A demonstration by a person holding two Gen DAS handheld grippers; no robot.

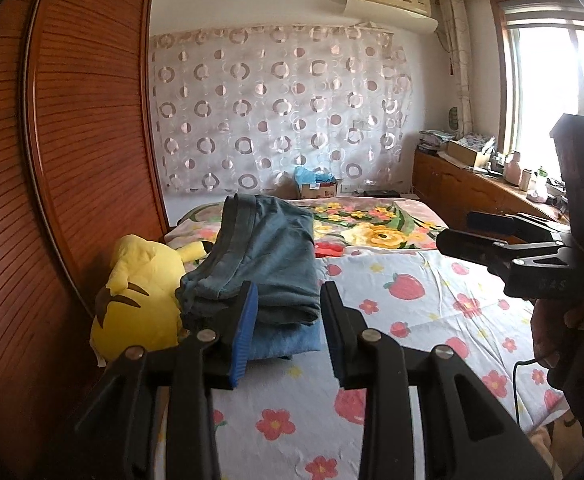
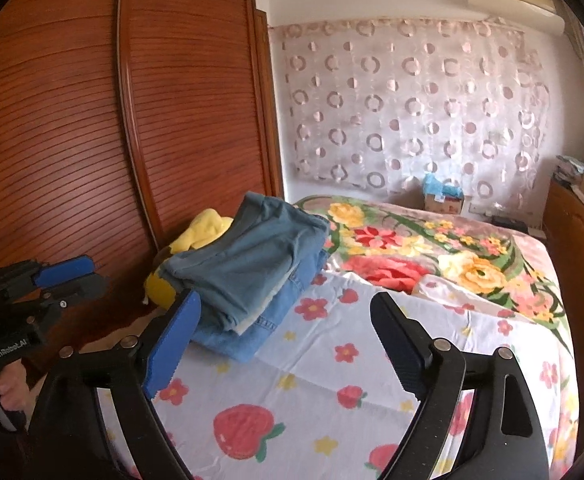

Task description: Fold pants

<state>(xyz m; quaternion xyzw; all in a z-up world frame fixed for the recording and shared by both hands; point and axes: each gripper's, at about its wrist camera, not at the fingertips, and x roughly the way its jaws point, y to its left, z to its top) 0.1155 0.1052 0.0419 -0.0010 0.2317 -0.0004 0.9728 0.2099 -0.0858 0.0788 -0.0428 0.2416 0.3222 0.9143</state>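
Note:
A stack of folded pants lies on the bed's left side: grey-blue pants [image 1: 267, 256] on top of light blue jeans [image 1: 287, 340]. The stack also shows in the right wrist view [image 2: 247, 268], with the jeans [image 2: 259, 328] under it. My left gripper [image 1: 289, 332] is open and empty, just in front of the stack. My right gripper [image 2: 287, 344] is open and empty, above the sheet to the right of the stack. The right gripper shows in the left wrist view [image 1: 472, 232], the left one in the right wrist view [image 2: 71, 276].
A yellow plush toy [image 1: 139, 300] lies left of the stack against the wooden wardrobe [image 1: 71, 140]. A strawberry-print sheet [image 1: 412, 312] covers the near bed, a floral blanket [image 2: 432, 252] the far part. A cluttered wooden cabinet [image 1: 472, 184] stands at the right under the window.

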